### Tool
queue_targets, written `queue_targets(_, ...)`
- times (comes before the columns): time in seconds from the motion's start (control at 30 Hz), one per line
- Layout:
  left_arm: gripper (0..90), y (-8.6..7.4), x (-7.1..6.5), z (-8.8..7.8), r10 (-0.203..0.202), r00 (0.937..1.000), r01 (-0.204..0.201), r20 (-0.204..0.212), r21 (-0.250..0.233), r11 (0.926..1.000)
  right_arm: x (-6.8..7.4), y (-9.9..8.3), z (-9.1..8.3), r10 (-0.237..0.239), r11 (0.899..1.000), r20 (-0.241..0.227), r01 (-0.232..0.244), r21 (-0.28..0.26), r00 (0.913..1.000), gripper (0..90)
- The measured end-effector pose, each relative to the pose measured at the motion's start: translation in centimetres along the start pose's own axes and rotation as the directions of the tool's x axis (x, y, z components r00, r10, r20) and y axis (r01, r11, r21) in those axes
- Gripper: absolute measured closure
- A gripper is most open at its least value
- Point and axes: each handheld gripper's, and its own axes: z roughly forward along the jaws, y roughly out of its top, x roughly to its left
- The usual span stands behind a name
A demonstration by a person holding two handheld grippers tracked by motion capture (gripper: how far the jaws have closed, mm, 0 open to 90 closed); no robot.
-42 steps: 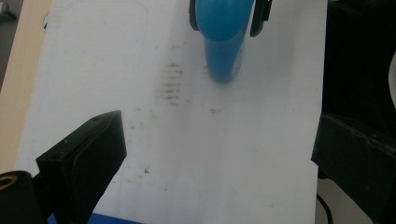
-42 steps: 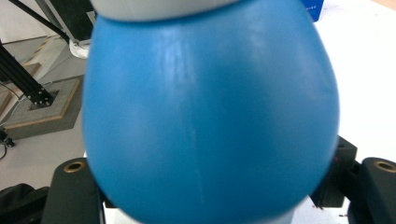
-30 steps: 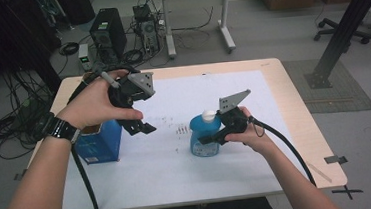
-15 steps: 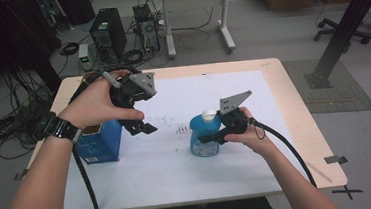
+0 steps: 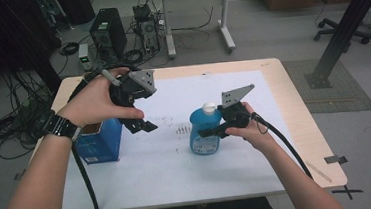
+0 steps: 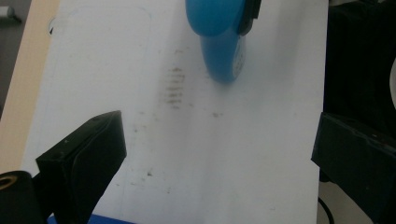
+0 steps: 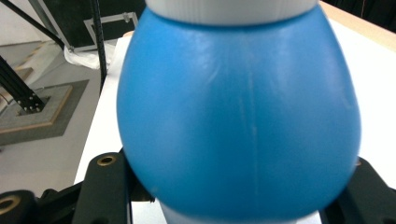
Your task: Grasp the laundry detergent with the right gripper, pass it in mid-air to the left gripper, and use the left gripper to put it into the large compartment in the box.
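Note:
A blue bottle point(image 5: 201, 143) with a white cap point(image 5: 208, 106) stands upright on the white sheet point(image 5: 179, 175) at mid-table. My right gripper point(image 5: 210, 130) comes in level from the right. Its jaws have just been closing on the bottle's rounded upper body point(image 7: 238, 116), and they are now shut on it from both sides. My left gripper point(image 5: 141, 110) hovers open above the table's left part with nothing between its jaws point(image 6: 219, 154). It looks toward the bottle point(image 6: 219, 42). A blue box point(image 5: 98, 141) stands under the left hand.
Dark smudge marks point(image 5: 181, 131) dot the sheet between the two grippers. The wooden table's edge point(image 5: 321, 139) runs close behind the right hand. Beyond the table are a computer tower point(image 5: 107, 33), floor cables point(image 5: 9, 123) and another desk point(image 5: 196, 13).
The right gripper's jaws have drawn in against the blue bottle. Both hands and the bottle stay about where they were.

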Motion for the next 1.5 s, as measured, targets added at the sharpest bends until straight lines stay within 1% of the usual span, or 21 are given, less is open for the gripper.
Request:
queue_targets(0.1, 3.4, 0.3, 0.0, -0.2, 0.005, 1.0000, -0.005, 0.000, -0.007, 1.0000, 0.1, 1.3, -0.5, -0.024, 0.999, -0.006, 0.025, 0.023, 0.9997, 41.7)
queue_targets(0.17, 3.5, 0.4, 0.0, -0.2, 0.004, 1.0000, -0.004, 0.001, -0.010, 0.9999, 0.2, 1.6, -0.6, -0.031, 0.999, -0.009, 0.032, 0.026, 0.9995, 41.7)
queue_targets(0.23, 3.4, 0.6, 0.1, -0.3, 0.003, 1.0000, -0.003, 0.002, -0.011, 0.9999, 0.4, 2.7, -0.9, -0.047, 0.998, -0.021, 0.048, 0.027, 0.9987, 41.8)
queue_targets(0.27, 3.4, 0.6, 0.1, -0.3, 0.003, 1.0000, -0.003, 0.002, -0.011, 0.9999, 0.4, 2.7, -0.9, -0.047, 0.998, -0.021, 0.048, 0.027, 0.9987, 41.8)
queue_targets(0.3, 3.5, 0.8, 0.1, -0.4, 0.002, 1.0000, -0.002, 0.003, -0.011, 0.9999, 0.5, 3.7, -1.0, -0.064, 0.997, -0.028, 0.064, 0.029, 0.9976, 41.8)
queue_targets(0.37, 3.5, 1.0, 0.1, -0.6, 0.007, 1.0000, -0.007, 0.002, -0.007, 1.0000, 0.6, 4.5, -0.9, -0.077, 0.996, -0.031, 0.078, 0.041, 0.9965, 41.8)
queue_targets(0.4, 3.5, 1.0, 0.1, -0.6, 0.007, 1.0000, -0.007, 0.002, -0.007, 1.0000, 0.6, 4.5, -0.9, -0.077, 0.996, -0.031, 0.078, 0.041, 0.9965, 41.8)
queue_targets(0.43, 3.4, 1.3, 0.2, -0.8, 0.010, 0.9999, -0.010, 0.003, -0.008, 0.9999, 0.8, 5.5, -0.7, -0.094, 0.994, -0.034, 0.096, 0.055, 0.9950, 41.8)
queue_targets(0.47, 3.4, 1.3, 0.2, -0.8, 0.010, 0.9999, -0.010, 0.003, -0.013, 0.9999, 0.9, 6.0, -0.6, -0.103, 0.992, -0.038, 0.105, 0.063, 0.9940, 41.8)
queue_targets(0.53, 3.4, 1.4, 0.2, -0.9, 0.008, 1.0000, -0.007, 0.002, -0.013, 0.9999, 1.0, 6.4, -0.4, -0.109, 0.991, -0.043, 0.111, 0.068, 0.9932, 41.8)
queue_targets(0.57, 3.4, 1.6, 0.2, -1.0, 0.010, 0.9999, -0.010, 0.002, -0.010, 0.9999, 1.2, 7.5, 0.1, -0.126, 0.988, -0.056, 0.131, 0.084, 0.9904, 41.9)
queue_targets(0.63, 3.4, 1.7, 0.2, -1.0, 0.009, 0.9999, -0.009, 0.004, -0.013, 0.9999, 1.4, 8.3, 0.6, -0.136, 0.986, -0.068, 0.142, 0.089, 0.9884, 41.9)
queue_targets(0.7, 3.5, 1.8, 0.2, -1.1, 0.004, 1.0000, -0.004, 0.004, -0.019, 0.9998, 1.6, 9.3, 1.2, -0.142, 0.984, -0.092, 0.150, 0.092, 0.9856, 41.9)
queue_targets(0.73, 3.5, 1.8, 0.2, -1.1, 0.004, 1.0000, -0.004, 0.004, -0.019, 0.9998, 1.6, 9.3, 1.2, -0.142, 0.984, -0.092, 0.150, 0.092, 0.9856, 41.9)
queue_targets(0.8, 3.5, 1.8, 0.1, -1.1, -0.002, 1.0000, 0.002, 0.003, -0.024, 0.9997, 2.0, 10.4, 2.2, -0.162, 0.980, -0.111, 0.173, 0.098, 0.9806, 41.9)
queue_targets(0.93, 3.7, 1.8, 0.1, -1.2, -0.008, 1.0000, 0.008, 0.006, -0.030, 0.9995, 2.4, 11.4, 3.3, -0.180, 0.974, -0.127, 0.195, 0.115, 0.9754, 42.0)
queue_targets(0.97, 3.7, 1.7, 0.1, -1.3, -0.010, 0.9999, 0.010, 0.007, -0.029, 0.9995, 2.4, 11.4, 3.3, -0.180, 0.974, -0.127, 0.195, 0.115, 0.9754, 42.0)
queue_targets(1.0, 3.8, 1.7, 0.1, -1.3, -0.013, 0.9999, 0.013, 0.008, -0.028, 0.9995, 2.6, 11.7, 3.9, -0.187, 0.972, -0.138, 0.203, 0.118, 0.9726, 42.1)
queue_targets(1.13, 4.3, 1.7, 0.0, -1.2, -0.008, 0.9999, 0.009, 0.012, -0.028, 0.9996, 3.0, 12.3, 4.7, -0.198, 0.969, -0.147, 0.216, 0.120, 0.9690, 42.1)
queue_targets(1.27, 4.8, 2.0, 0.0, -1.0, -0.001, 0.9999, 0.002, 0.017, -0.024, 0.9997, 3.3, 12.7, 5.2, -0.201, 0.968, -0.162, 0.222, 0.119, 0.9660, 42.2)
queue_targets(1.5, 8.5, 2.4, 0.1, -0.7, 0.003, 0.9996, -0.003, 0.028, -0.013, 0.9999, 3.6, 12.8, 5.5, -0.207, 0.966, -0.170, 0.229, 0.122, 0.9636, 42.2)
